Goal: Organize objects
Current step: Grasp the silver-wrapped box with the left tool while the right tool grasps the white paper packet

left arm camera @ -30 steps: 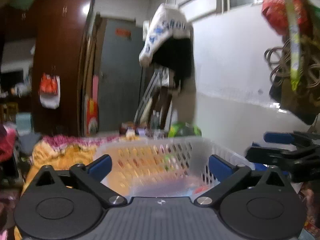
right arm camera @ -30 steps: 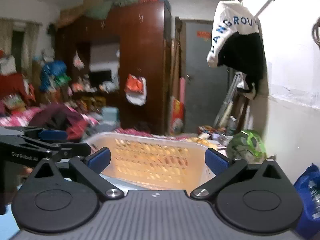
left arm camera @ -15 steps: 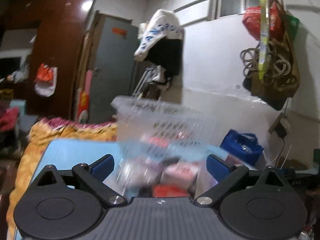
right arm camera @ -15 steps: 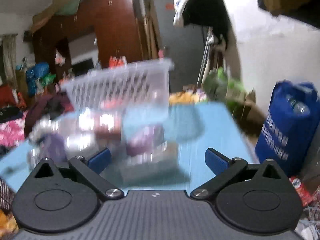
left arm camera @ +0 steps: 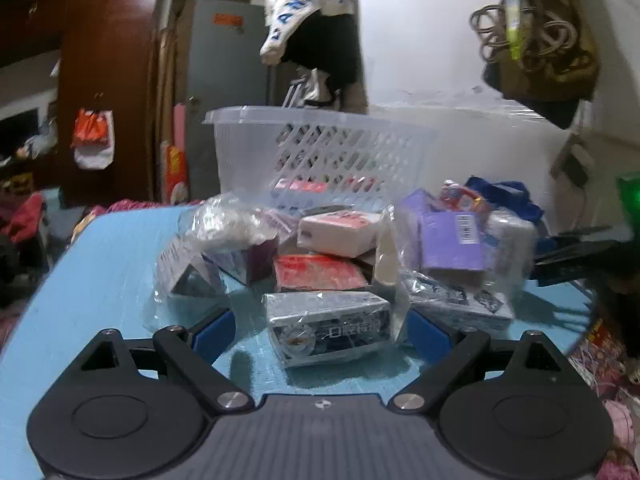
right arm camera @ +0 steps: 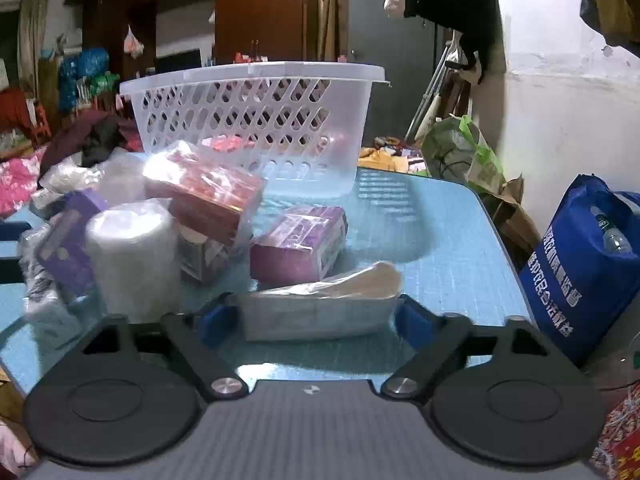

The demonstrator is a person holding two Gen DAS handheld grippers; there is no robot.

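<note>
A pile of plastic-wrapped boxes lies on the blue mat, in front of a translucent perforated basket. The left gripper has just been closing, its jaws apart around a glossy silver box without pressing it. The right gripper has also been closing, its 2 blue pads flanking a flat grey packet; whether they touch it I cannot tell.
</note>
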